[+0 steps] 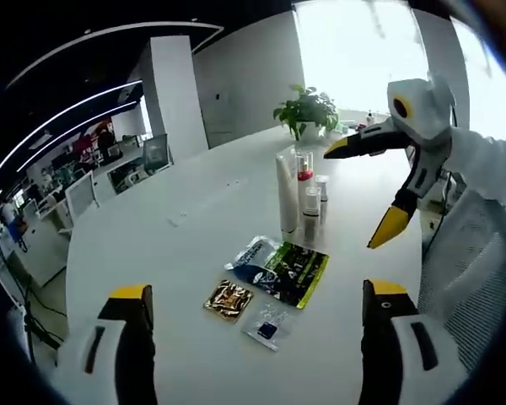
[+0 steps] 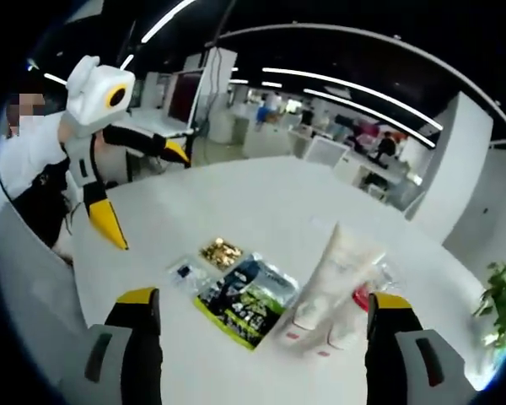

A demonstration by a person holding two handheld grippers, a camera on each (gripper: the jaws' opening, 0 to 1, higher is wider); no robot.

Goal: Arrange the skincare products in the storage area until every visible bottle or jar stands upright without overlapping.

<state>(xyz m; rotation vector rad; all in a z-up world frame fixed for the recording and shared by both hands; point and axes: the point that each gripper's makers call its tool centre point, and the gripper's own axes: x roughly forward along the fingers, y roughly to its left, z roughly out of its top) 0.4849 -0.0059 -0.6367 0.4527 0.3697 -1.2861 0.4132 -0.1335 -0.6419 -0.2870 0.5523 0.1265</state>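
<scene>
bottles (image 1: 302, 198) upright on table (image 1: 194, 245) | sachets (image 1: 278, 270) flat | both grippers' fingers spread

Cluster of upright skincare tubes and bottles (image 1: 299, 198) (image 2: 333, 291), white and clear, one red-capped, touching, beside flat sachets (image 1: 278, 270) (image 2: 244, 299).

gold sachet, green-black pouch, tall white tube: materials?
Gold sachet: looks like metallic foil, shiny and crinkled with glints.
Green-black pouch: likely glossy plastic film, since light reflects off its printed face.
Tall white tube: probably matte or satin plastic, opaque with an even, soft sheen. It stands upright on its cap among the small bottles.
None can be confirmed by look alone.
</scene>
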